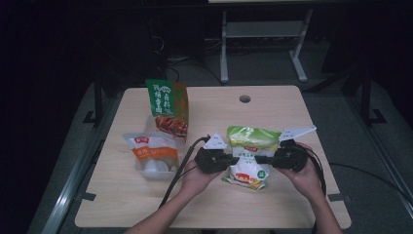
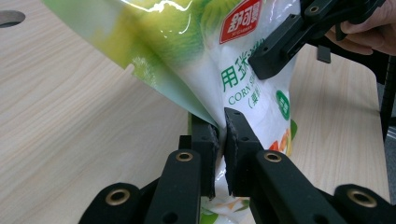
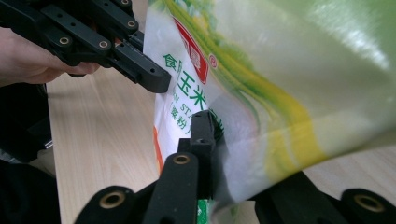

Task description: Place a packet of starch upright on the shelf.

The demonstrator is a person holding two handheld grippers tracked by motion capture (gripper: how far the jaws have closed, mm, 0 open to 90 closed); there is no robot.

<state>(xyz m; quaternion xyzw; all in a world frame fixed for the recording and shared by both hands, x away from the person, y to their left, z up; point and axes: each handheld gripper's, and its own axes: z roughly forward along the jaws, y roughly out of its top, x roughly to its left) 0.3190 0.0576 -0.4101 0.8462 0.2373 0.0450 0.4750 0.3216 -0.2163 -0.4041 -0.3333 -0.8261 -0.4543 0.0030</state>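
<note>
A green and white corn starch bag (image 1: 248,139) is held up off the wooden table (image 1: 292,112) between both grippers. My left gripper (image 1: 229,158) pinches the bag's left edge; in the left gripper view its jaws (image 2: 222,135) are shut on the folded film of the bag (image 2: 243,70). My right gripper (image 1: 258,159) grips the opposite edge. In the right gripper view the bag (image 3: 280,70) lies between its jaws (image 3: 219,135) and covers the right jaw. Each gripper also shows in the other's view, the right gripper (image 2: 275,51) and the left gripper (image 3: 149,77), both against the bag's printed face.
A green and orange pouch (image 1: 168,105) stands upright at the back left. A clear bag with an orange label (image 1: 153,153) lies in front of it. A round hole (image 1: 245,99) sits near the table's far edge. A black cable (image 1: 178,173) trails from the left gripper.
</note>
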